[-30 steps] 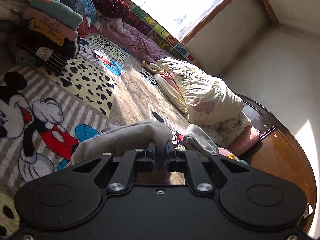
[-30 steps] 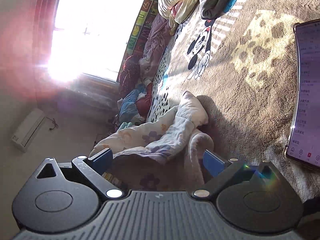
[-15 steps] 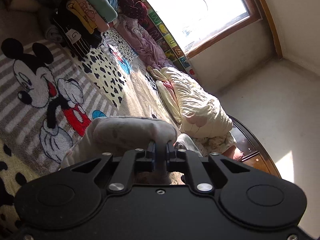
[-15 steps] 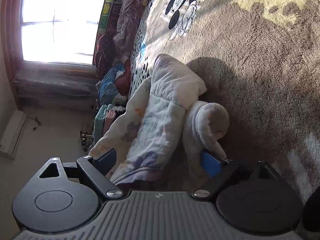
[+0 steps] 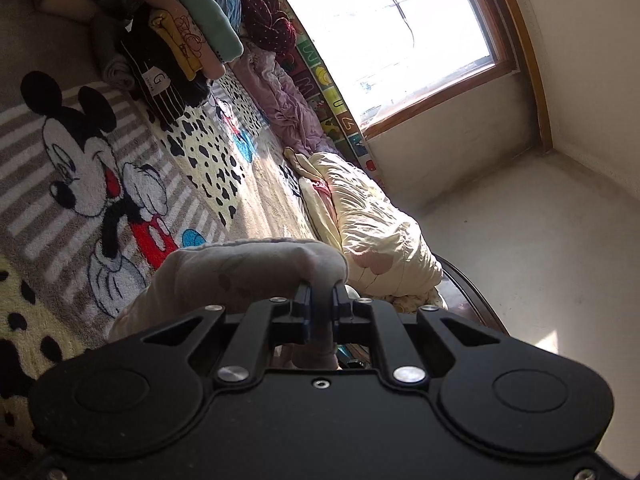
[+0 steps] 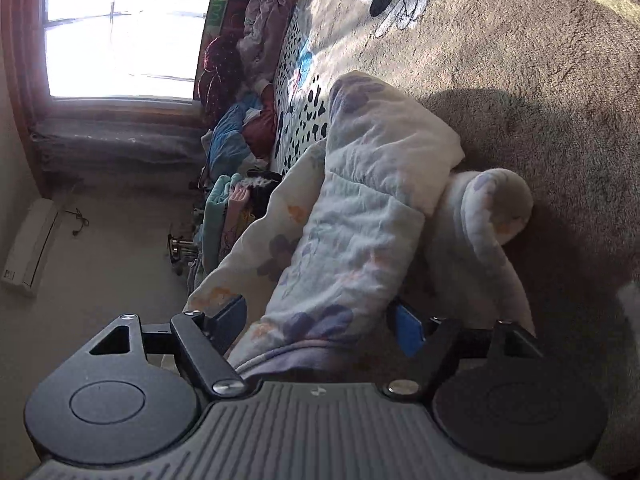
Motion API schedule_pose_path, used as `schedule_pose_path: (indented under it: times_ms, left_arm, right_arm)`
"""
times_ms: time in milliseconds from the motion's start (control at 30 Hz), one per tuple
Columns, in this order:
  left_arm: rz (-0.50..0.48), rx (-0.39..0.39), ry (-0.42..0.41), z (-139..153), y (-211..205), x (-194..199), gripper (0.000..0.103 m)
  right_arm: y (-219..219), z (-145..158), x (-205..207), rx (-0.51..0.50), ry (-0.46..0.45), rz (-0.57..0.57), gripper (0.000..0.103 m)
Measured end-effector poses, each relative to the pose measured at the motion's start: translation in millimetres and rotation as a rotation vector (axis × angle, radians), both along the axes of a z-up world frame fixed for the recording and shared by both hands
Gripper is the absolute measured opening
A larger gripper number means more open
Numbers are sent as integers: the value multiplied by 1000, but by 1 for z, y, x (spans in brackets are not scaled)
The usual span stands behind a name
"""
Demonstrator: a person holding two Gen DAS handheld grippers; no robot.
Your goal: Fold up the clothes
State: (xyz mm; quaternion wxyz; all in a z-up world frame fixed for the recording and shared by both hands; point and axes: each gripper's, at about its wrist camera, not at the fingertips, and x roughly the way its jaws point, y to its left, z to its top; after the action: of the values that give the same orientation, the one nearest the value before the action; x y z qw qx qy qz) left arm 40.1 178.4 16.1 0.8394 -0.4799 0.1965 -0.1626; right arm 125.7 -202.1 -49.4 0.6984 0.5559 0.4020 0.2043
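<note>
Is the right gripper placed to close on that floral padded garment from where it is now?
Probably yes: the floral garment already lies between the right gripper's jaws, which have just been closing, with nothing in the way.

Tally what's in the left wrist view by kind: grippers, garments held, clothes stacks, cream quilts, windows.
hand-held gripper: 1
held garment: 1
clothes stack: 1
cream quilt: 1
window: 1
Total: 5

A white tag (image 5: pixel 159 79) on a black striped folded garment (image 5: pixel 168 76) shows a large letter G, with smaller print below too tiny to read. Colourful alphabet mat tiles (image 5: pixel 326 92) under the window show letters, including W and M
</note>
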Motion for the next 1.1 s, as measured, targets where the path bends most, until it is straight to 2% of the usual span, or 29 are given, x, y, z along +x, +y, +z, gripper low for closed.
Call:
schedule_pose_path:
  times_ms: [100,200,233,267,367,633,867,1000,1100]
  left_arm:
    - [20,5,29,-7,3,-2,7]
    - [48,5,88,-16,4,3,7]
    - [51,0,90,-16,4,5,7]
    - [53,-9,88,-14,3,8,7]
    - [52,-24,60,2,-1,17,7]
    - [18,-75,-69,64,-22,36,7]
    - [-63,-108,-135,109,-42,22,7]
    - [-98,-107,-157,126,-53,9,7]
    - [-113,-105,-153,131,-59,12,7]
  right_arm:
    - [-4,-12,9,-8,10,-39,66]
    - [0,-14,19,-37,-26,-25,47]
    - [2,-12,22,-50,-45,-14,32]
    - [4,-7,23,-58,-70,-5,21]
    - [0,21,24,-88,-161,-6,14]
    - [-35,111,15,-110,-389,-88,13]
    - [-71,176,-24,-120,-536,-169,13]
    - [-88,201,-51,-124,-589,-205,13]
    - [-100,207,-55,-114,-601,-204,13]
